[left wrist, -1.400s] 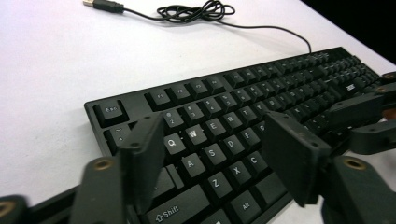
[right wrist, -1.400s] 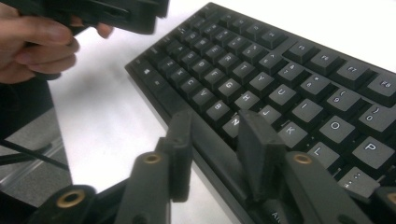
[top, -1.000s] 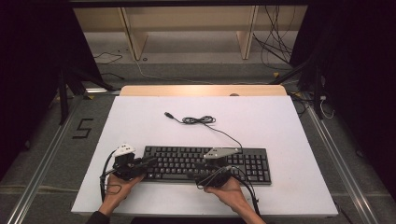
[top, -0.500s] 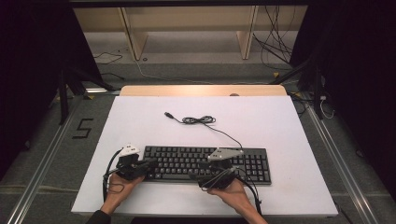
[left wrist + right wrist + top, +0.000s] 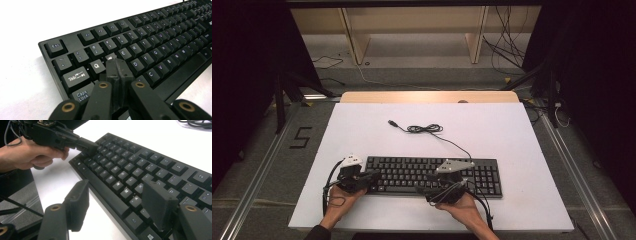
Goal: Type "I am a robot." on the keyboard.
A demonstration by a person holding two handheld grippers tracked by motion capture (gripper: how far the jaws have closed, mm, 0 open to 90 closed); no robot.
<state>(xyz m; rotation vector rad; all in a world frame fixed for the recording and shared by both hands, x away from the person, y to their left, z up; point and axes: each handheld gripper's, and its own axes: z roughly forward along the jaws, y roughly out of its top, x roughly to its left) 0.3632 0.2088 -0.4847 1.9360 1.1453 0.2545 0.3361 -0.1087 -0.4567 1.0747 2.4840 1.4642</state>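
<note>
We see the black keyboard (image 5: pixel 432 175) lying along the table's (image 5: pixel 522 140) near edge, filling its middle stretch. Its coiled USB cable (image 5: pixel 424 129) lies mid-table behind it. Bare white surface runs along the left and right edges and at both far corners, so we find open passage there.

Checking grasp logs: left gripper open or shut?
Shut. In the left gripper view the left gripper has its jaws pressed together, tips over the keyboard near W.
</note>
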